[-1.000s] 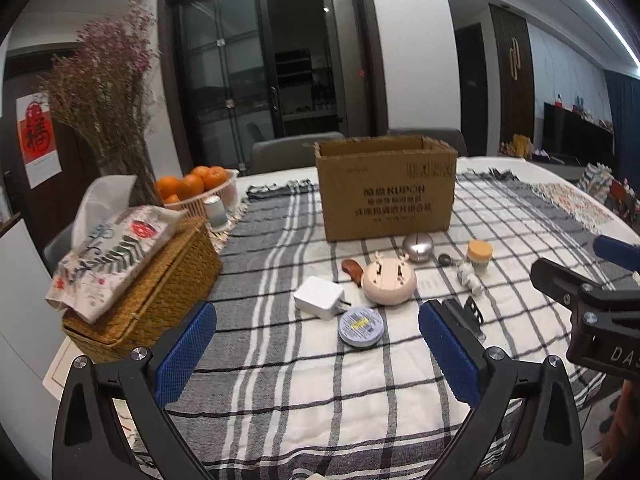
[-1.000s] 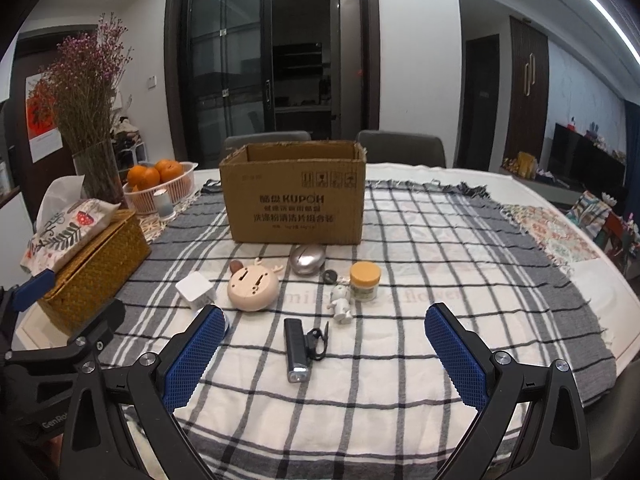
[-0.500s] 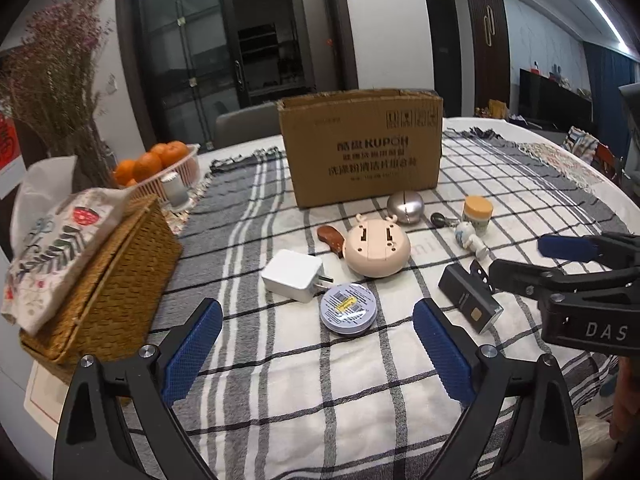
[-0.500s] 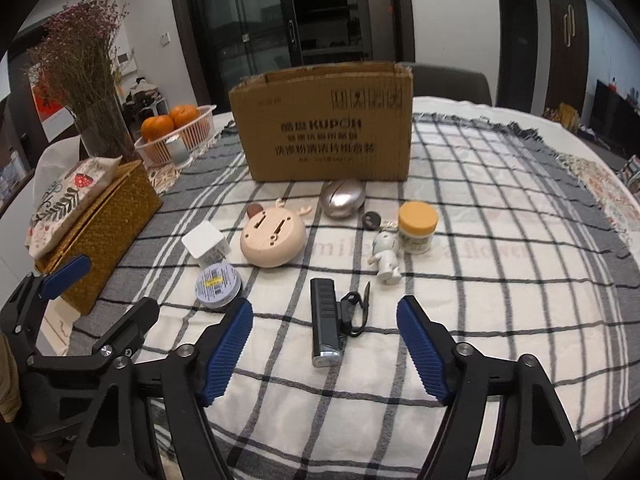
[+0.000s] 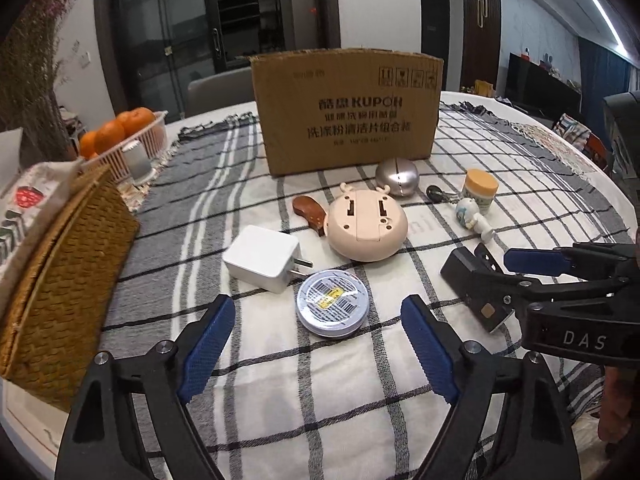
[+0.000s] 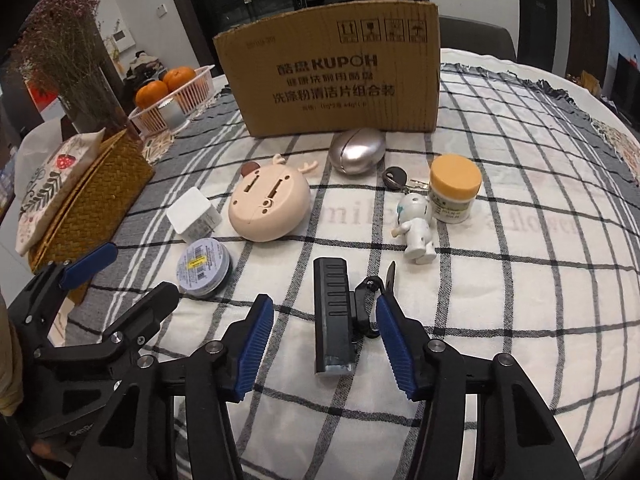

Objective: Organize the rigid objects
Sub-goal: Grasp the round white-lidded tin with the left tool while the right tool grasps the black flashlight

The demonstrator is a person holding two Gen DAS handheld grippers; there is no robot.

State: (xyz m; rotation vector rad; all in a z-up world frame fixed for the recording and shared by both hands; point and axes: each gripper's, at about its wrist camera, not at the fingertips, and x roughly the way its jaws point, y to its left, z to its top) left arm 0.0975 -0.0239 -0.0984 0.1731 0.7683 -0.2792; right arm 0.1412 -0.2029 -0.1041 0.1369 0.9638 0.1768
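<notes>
A cardboard box (image 5: 346,110) (image 6: 334,80) stands at the back of the checked cloth. In front lie a white charger (image 5: 262,258), a round tin (image 5: 331,309) (image 6: 204,266), a beige deer-shaped gadget (image 5: 366,224) (image 6: 270,206), a silver egg (image 6: 357,150), a yellow-lidded jar (image 6: 454,188), a white figurine (image 6: 416,226), a key (image 6: 396,178) and a black flashlight (image 6: 333,314). My left gripper (image 5: 318,350) is open, just short of the tin. My right gripper (image 6: 325,342) is open with the flashlight between its fingers, not clamped.
A wicker tissue box (image 5: 60,264) sits at the left edge. A basket of oranges (image 5: 124,136) and dried flowers (image 6: 68,52) stand behind it. A brown wooden piece (image 5: 310,210) lies beside the beige gadget. The two grippers are close side by side.
Both grippers have moved forward and down toward the table. The right one has narrowed and now straddles the flashlight. The left one has closed in on the tin.
</notes>
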